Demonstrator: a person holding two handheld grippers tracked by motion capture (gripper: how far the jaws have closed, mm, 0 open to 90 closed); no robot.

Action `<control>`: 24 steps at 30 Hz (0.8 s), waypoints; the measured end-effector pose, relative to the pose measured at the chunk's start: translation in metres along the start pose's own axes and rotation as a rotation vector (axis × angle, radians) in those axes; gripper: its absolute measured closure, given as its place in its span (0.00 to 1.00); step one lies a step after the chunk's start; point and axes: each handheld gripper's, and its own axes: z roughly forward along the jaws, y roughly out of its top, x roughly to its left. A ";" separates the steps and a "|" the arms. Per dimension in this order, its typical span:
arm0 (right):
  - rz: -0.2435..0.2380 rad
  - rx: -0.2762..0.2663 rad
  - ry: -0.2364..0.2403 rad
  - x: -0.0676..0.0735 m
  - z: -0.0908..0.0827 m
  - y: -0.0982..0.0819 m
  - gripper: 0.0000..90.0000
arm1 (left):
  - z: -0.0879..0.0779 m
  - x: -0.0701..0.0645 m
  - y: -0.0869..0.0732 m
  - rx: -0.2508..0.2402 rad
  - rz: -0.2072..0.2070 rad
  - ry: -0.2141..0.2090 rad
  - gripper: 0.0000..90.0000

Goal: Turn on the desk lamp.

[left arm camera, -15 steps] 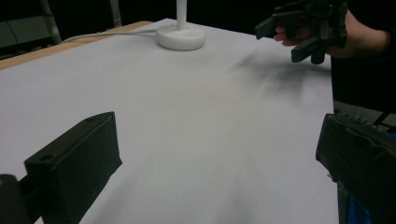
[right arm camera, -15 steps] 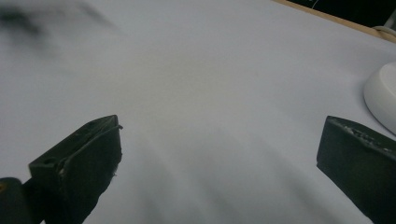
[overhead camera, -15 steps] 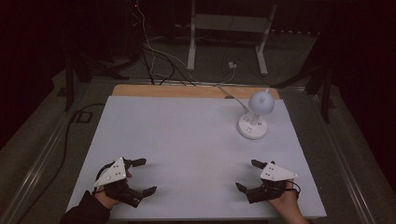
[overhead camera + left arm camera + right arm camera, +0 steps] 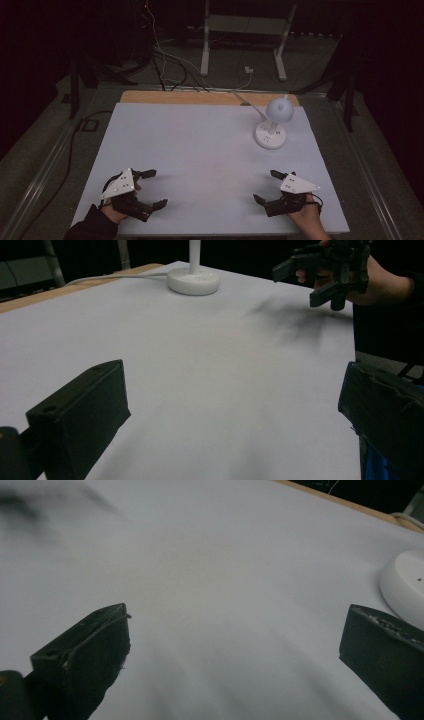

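Both grippers' fingers stand wide apart with nothing between them. The left gripper [image 4: 150, 189] and right gripper [image 4: 267, 187] hover low at the white worktop's [image 4: 200, 145] near edge. The desk lamp [image 4: 272, 125], seemingly unlit, stands far right.

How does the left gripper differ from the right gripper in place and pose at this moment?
The left gripper is over the table's near left corner, far from the lamp; the right gripper is at the near right, closer to the lamp. The left gripper's jaws point rightward across the table; the right gripper's point leftward. Both are open, hold nothing, and carry a grey three-cornered plate.
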 end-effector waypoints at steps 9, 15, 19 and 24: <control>-0.004 0.005 0.014 0.007 0.000 0.003 0.00 | 0.000 0.000 0.000 0.000 -0.002 0.003 0.00; 0.014 0.021 0.065 0.007 0.000 0.005 0.00 | 0.000 0.001 0.000 -0.002 -0.006 0.003 0.00; 0.007 0.032 0.105 0.009 0.001 0.007 0.00 | 0.001 0.001 0.000 -0.002 -0.005 0.001 0.00; -0.002 0.016 0.114 0.011 -0.001 0.009 0.00 | 0.000 0.000 0.000 -0.004 -0.006 -0.002 0.00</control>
